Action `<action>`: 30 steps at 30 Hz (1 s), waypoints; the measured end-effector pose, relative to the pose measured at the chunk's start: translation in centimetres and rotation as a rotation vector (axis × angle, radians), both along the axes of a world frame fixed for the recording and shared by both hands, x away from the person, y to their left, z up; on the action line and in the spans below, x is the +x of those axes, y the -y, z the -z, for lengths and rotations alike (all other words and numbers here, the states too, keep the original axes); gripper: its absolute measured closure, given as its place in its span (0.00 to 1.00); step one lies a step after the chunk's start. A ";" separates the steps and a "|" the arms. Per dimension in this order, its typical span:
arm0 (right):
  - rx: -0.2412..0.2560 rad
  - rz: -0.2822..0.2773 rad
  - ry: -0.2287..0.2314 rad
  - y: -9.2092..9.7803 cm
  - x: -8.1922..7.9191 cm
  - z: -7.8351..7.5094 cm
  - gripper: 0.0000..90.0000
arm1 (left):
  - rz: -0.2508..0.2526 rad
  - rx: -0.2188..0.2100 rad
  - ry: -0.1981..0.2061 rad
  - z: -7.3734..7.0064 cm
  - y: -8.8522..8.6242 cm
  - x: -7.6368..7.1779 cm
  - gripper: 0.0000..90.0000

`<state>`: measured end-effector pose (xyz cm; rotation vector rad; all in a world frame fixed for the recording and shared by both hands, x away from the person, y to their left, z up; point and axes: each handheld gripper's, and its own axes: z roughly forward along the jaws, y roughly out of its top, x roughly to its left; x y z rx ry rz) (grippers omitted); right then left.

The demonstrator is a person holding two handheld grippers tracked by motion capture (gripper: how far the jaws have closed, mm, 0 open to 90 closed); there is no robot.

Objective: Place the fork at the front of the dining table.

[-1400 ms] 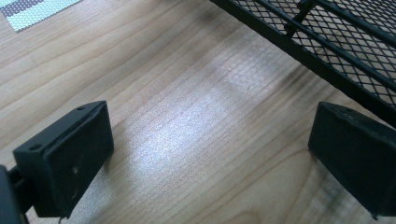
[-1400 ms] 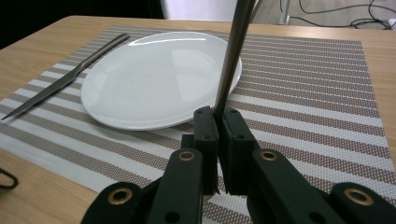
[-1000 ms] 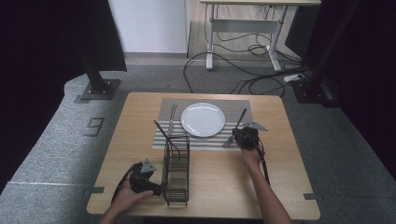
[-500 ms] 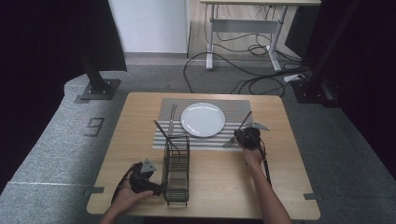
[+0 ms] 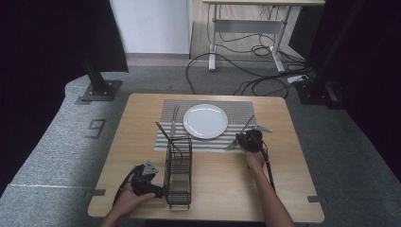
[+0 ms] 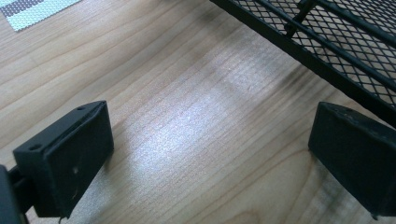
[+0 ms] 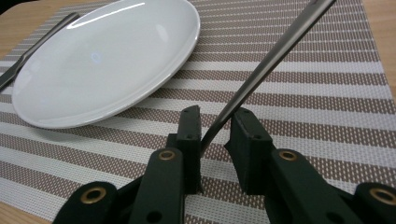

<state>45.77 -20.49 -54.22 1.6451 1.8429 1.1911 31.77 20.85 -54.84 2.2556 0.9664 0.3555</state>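
Right claw is clamped on the handle of a metal utensil, can't tell what kind, which angles up off the striped placemat just beside the white plate. Left claw is wide apart, gripping nothing, low over the wooden counter right next to the black wire rack. A fork lies left of the plate.

Right tongs slightly lower, nearer mat.
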 end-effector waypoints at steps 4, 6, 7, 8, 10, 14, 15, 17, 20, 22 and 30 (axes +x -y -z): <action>0.015 0.009 -0.015 0.2 0.1 0.2 0.80 | 0.000 0.000 0.000 0.0 0.0 0.0 0.00; 0.020 0.012 -0.026 0.2 0.2 0.3 0.80 | 0.000 0.000 0.000 0.0 0.0 0.0 0.00; 0.020 0.012 -0.026 0.2 0.2 0.3 0.80 | 0.000 0.000 0.000 0.0 0.0 0.0 0.00; 0.017 0.012 -0.031 0.2 0.3 0.4 0.79 | 0.000 0.000 0.000 0.0 0.0 0.0 0.00; 0.015 0.013 -0.044 0.2 0.4 0.5 0.79 | 0.000 0.000 0.000 0.0 0.0 0.0 0.00; 0.013 0.021 -0.071 0.3 0.5 0.9 0.81 | 0.000 0.000 0.000 0.0 0.0 0.0 0.00; 0.012 0.019 -0.070 0.3 0.6 1.0 0.81 | 0.000 0.000 0.000 0.0 0.0 0.0 0.00; 0.012 0.020 -0.077 0.2 0.6 1.1 0.82 | 0.000 0.000 0.000 0.0 0.0 0.0 0.00; 0.002 0.019 -0.074 0.1 0.6 1.1 0.82 | 0.000 0.000 0.000 0.0 0.0 0.0 0.00; 0.000 0.021 -0.077 0.1 0.6 1.0 0.82 | 0.000 0.000 0.000 0.0 0.0 0.0 0.00; -0.015 0.017 -0.067 0.1 0.9 1.1 0.89 | 0.000 0.000 0.000 0.0 0.0 0.0 0.00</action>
